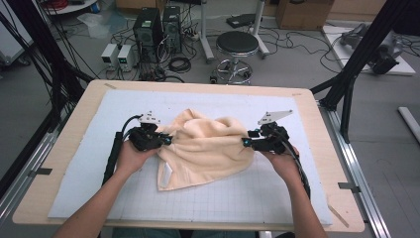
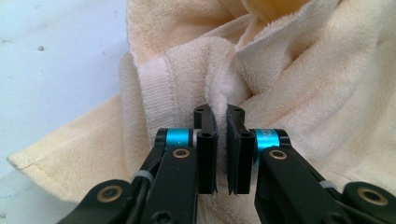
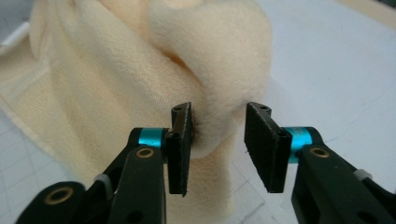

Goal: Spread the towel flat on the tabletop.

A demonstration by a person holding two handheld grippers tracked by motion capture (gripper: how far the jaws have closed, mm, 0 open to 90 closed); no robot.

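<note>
Your left claw [image 2: 221, 122] clenches a fold of the cream towel [image 1: 208, 148]; your right claw [image 3: 218, 122] stands released, the towel's bulge between its jaws.

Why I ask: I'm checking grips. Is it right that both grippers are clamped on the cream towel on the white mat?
Not quite. The left gripper is clamped on a fold of the cream towel, but the right gripper is not: the right gripper view shows its fingers parted, the far one clear of the cloth. The white mat is right.
</note>
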